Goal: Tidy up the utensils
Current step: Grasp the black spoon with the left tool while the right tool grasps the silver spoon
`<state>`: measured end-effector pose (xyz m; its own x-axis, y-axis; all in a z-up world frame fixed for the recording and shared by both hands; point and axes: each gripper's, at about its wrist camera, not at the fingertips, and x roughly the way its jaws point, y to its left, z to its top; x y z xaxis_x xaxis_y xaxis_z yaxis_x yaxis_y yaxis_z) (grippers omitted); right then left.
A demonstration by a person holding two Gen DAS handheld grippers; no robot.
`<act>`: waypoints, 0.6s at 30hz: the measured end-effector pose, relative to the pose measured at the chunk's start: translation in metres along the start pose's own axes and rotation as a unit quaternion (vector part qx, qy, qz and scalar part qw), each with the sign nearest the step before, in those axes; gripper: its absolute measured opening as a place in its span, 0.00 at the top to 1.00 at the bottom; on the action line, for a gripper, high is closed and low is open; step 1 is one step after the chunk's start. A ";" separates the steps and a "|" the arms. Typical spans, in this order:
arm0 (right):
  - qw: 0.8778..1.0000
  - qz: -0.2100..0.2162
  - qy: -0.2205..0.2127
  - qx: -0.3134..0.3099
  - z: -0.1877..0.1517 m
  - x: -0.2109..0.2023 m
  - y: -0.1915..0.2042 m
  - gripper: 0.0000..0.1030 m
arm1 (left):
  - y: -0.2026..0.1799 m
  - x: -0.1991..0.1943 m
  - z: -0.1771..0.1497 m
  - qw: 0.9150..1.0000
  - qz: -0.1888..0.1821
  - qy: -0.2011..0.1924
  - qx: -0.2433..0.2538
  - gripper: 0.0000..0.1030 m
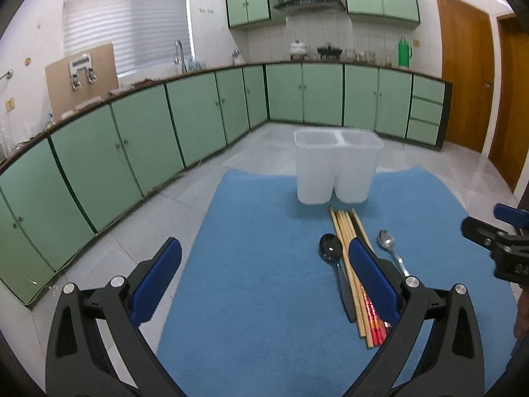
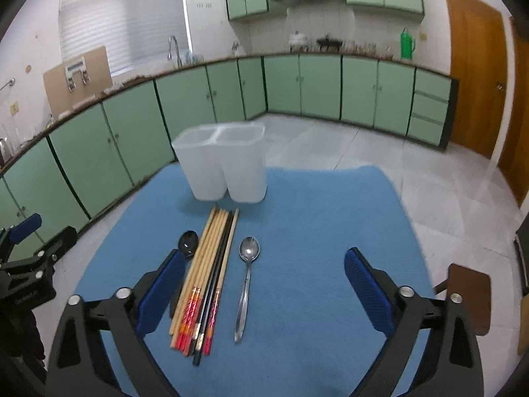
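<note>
Two spoons [image 2: 246, 278] flank the chopsticks [image 2: 206, 281]; I see my left gripper [image 1: 264, 278] and right gripper [image 2: 264, 281] spread wide (nothing held).

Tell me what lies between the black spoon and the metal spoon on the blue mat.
A bundle of chopsticks lies between the black spoon and the metal spoon, side by side, tips toward the white holder. The right wrist view shows it best.

Translucent two-compartment holder [image 2: 224, 165] stands upright on blue mat; before it lie bundled chopsticks [image 2: 205, 278], black spoon [image 2: 188, 243] left, steel spoon [image 2: 246, 278] right
</note>
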<state>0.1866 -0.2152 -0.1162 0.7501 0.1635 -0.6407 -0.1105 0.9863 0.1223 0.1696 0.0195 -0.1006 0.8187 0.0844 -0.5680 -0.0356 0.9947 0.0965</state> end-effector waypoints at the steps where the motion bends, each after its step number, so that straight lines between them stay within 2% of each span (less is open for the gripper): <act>1: 1.000 0.005 0.014 0.002 0.001 0.011 -0.001 0.15 | -0.001 0.008 0.000 1.000 -0.003 0.007 0.000 0.05; 6: 0.997 0.014 0.070 -0.003 0.003 0.068 0.002 0.24 | -0.012 0.058 -0.003 0.998 -0.022 0.054 0.002 0.06; 11: 0.992 0.034 0.124 -0.006 0.000 0.111 0.003 0.40 | -0.021 0.092 -0.008 0.994 -0.048 0.094 0.013 0.09; 18: 0.992 0.031 0.124 0.003 0.000 0.111 -0.011 0.40 | -0.029 0.118 -0.026 0.987 -0.078 0.138 0.029 0.09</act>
<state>0.2707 -0.2078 -0.1890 0.5577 0.2250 -0.7990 -0.1472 0.9741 0.1715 0.2527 0.0017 -0.1914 0.6241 -0.0484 -0.7798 0.1178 0.9925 0.0327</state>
